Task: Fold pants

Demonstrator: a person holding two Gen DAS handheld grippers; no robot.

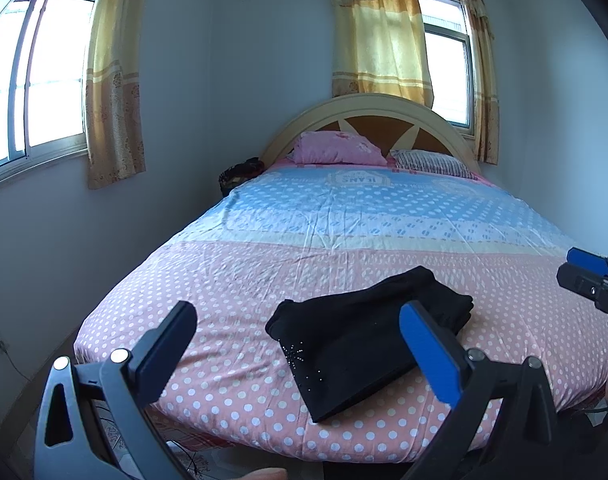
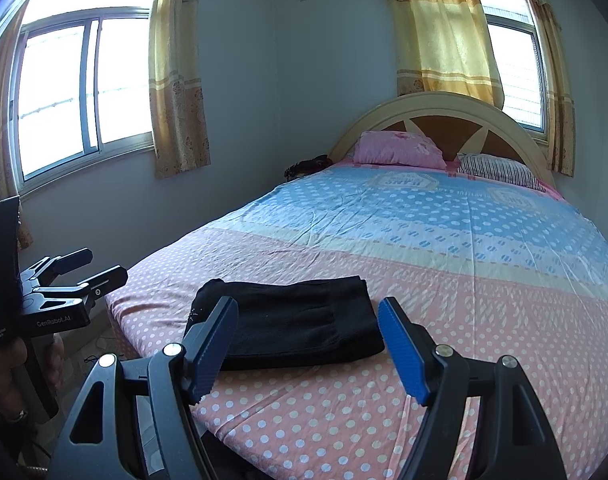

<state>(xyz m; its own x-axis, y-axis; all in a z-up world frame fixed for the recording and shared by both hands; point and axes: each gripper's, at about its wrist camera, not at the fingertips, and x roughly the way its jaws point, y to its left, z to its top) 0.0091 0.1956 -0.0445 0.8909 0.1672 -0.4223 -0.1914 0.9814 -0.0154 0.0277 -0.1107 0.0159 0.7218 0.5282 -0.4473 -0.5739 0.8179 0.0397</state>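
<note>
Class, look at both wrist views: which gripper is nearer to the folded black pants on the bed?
Hard to tell. The left gripper and the right gripper both hover open before the pants, touching nothing.

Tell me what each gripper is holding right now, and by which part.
Nothing is held. The left gripper and the right gripper both stand open above the bed's near edge, clear of the folded black pants lying on the dotted bedsheet.

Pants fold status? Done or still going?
Looks done: the black pants lie as a compact folded stack on the polka-dot bedsheet. Nothing in hand: left gripper and right gripper are both open, hovering apart from the fabric. Nothing visibly left, maybe a final tidy.
</note>
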